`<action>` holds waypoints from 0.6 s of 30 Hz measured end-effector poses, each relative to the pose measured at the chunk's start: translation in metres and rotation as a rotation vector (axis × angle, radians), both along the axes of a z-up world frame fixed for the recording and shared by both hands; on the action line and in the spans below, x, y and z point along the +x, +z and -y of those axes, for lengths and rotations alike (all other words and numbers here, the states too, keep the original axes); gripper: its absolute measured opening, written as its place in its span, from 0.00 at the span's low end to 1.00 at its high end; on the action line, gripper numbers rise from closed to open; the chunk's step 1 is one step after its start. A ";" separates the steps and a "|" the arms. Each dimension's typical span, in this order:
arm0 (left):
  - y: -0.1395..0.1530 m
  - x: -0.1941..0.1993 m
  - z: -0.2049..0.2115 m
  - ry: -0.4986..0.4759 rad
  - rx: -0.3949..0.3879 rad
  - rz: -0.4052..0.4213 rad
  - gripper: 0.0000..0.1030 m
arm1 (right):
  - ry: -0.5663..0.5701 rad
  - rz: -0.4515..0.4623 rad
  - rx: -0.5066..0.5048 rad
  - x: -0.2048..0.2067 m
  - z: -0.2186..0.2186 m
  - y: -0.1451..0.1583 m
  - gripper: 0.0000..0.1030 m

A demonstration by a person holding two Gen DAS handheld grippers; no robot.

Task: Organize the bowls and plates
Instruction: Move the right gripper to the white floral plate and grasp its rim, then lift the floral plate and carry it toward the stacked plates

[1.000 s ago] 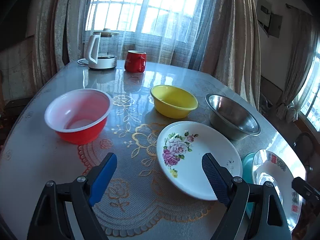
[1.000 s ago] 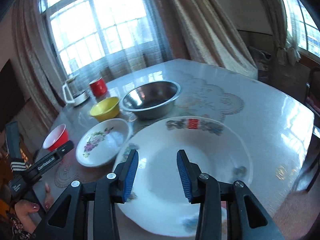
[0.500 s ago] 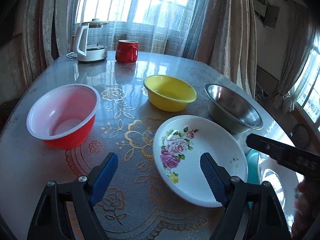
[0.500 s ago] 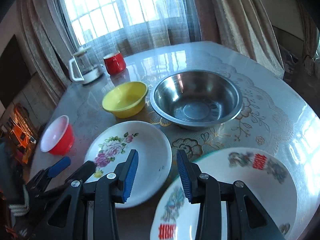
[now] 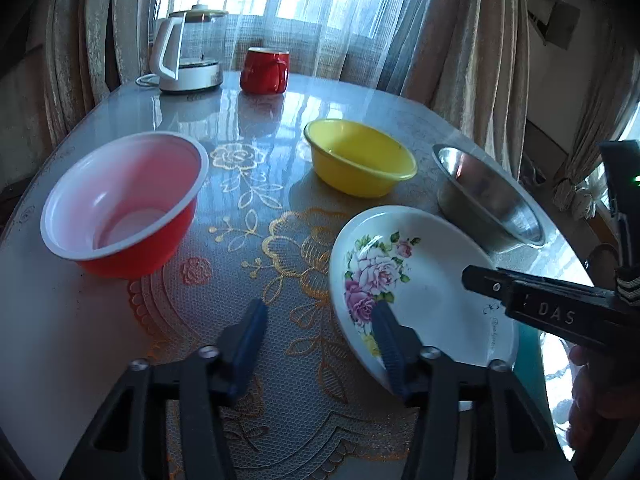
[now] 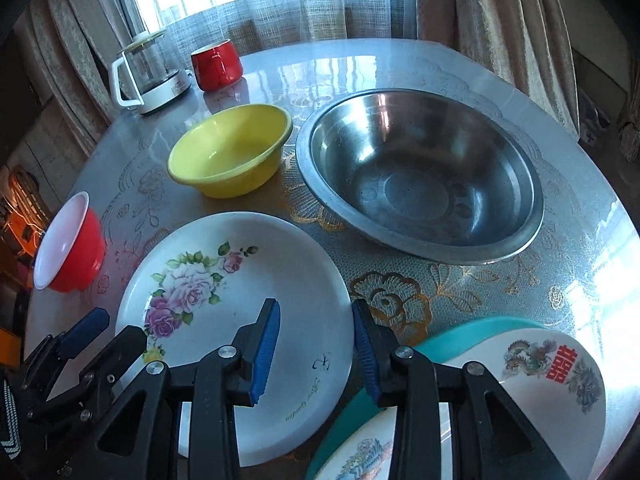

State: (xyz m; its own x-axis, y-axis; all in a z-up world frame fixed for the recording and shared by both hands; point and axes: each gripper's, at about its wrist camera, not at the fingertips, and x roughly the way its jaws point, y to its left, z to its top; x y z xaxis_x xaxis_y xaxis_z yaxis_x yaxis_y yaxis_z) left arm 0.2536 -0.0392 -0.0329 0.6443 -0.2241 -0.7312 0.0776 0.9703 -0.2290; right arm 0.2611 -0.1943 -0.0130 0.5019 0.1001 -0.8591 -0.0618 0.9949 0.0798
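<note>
Left gripper (image 5: 316, 344): jaws apart, just been closing; its right blue pad lies over the near-left rim of the white floral plate (image 5: 420, 280), the left pad over bare cloth; whether the pads press on the rim I cannot tell.
Right gripper (image 6: 316, 344): jaws partly apart, the plate's right rim between the blue pads; no pressing contact can be seen.
White floral plate: flat on the round table (image 6: 400, 68), near its front edge, just in front of the yellow plastic bowl (image 6: 230, 152).
Steel bowl (image 6: 420, 176): wide, right of the yellow bowl, rims nearly touching.
Red plastic bowl with white inside (image 5: 120, 204): by the table's left edge, well apart from the plate.
White plate with red and dragon print (image 6: 552, 380): at the front right edge, resting on a teal plate (image 6: 452, 340).
Far edge: red mug (image 5: 264, 70) beside a white-handled glass kettle (image 5: 186, 52).
</note>
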 end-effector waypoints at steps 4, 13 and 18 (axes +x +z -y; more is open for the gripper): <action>0.001 0.000 -0.002 0.002 0.005 -0.006 0.42 | 0.014 -0.007 0.004 -0.001 -0.002 0.002 0.36; 0.000 0.000 -0.002 -0.003 0.043 -0.015 0.41 | 0.087 -0.052 -0.026 0.007 -0.017 -0.005 0.34; 0.000 -0.001 0.002 -0.057 0.024 -0.015 0.25 | 0.103 -0.054 -0.055 0.008 -0.020 -0.006 0.33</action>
State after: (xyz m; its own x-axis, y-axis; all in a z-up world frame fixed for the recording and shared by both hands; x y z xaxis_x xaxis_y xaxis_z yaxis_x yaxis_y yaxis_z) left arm 0.2523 -0.0417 -0.0331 0.6198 -0.2427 -0.7463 0.1298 0.9696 -0.2075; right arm 0.2695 -0.1743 -0.0194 0.4439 0.1006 -0.8904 -0.1605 0.9865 0.0315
